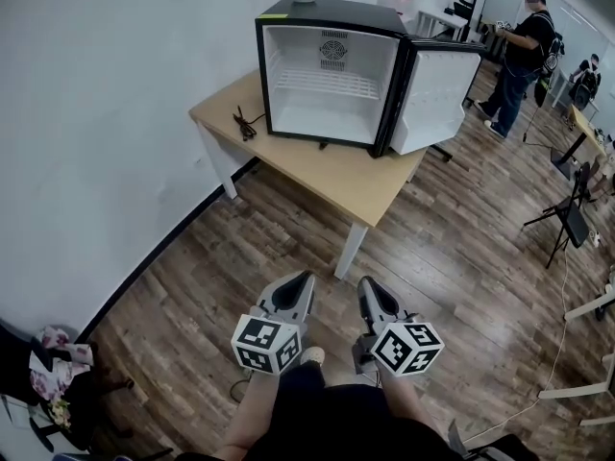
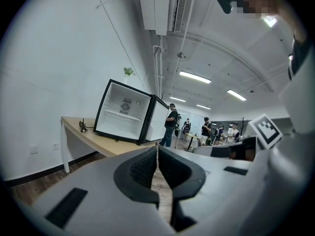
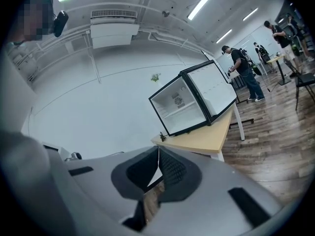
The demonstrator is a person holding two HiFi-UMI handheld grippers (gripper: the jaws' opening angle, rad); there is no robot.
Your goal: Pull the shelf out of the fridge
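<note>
I judge this to be the approach. The left gripper (image 1: 305, 279) and right gripper (image 1: 366, 282) sit side by side at the bottom centre of the head view, over the wooden floor and well apart from the table (image 1: 317, 176). Each gripper view shows its jaws pressed together with nothing between them.

The mini fridge (image 1: 332, 17) stands at the upper centre of the frame on that table. Its door (image 1: 437, 99) is swung open to the right. The white wire shelf (image 1: 329, 84) lies across the upper half of the cavity, seated in place.

To do this well, I'd spread both sets of jaws before reaching the opening. I'd come in roughly level with the shelf's front edge and clamp the front wire at two spots either side of its middle. Then I'd draw straight back, keeping the pull even so the shelf does not skew in its side grooves.

The fridge looks light and may slide on the table. The right gripper must stay clear of the door, and the left clear of the black cable (image 1: 245, 123) left of the fridge.
</note>
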